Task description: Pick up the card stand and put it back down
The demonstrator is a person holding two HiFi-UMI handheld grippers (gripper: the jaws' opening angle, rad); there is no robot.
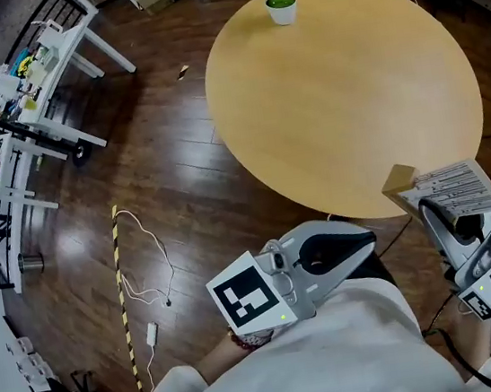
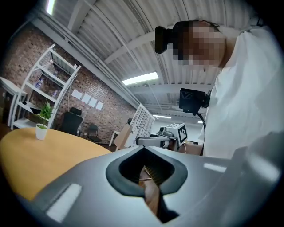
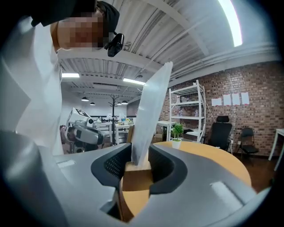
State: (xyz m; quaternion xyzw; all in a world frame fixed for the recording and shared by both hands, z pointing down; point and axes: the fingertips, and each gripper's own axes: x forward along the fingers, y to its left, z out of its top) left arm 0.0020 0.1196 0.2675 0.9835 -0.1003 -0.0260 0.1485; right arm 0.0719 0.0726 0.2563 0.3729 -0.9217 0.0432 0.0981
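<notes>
I am clenching my right tongs [image 3: 135,170] on the card stand's [image 3: 148,115] wooden base, its card pointing out past their tips toward the desk [image 1: 348,85] edge just beyond, while my left tongs [image 2: 148,177] are hanging shut, empty.

The card stand [image 1: 451,190] is a pale wooden block [image 3: 136,176] holding a white printed card [image 3: 150,113]. The right hand-held gripper [image 3: 138,163] clamps the block, and the card rises from between its jaws, leaning slightly.
</notes>
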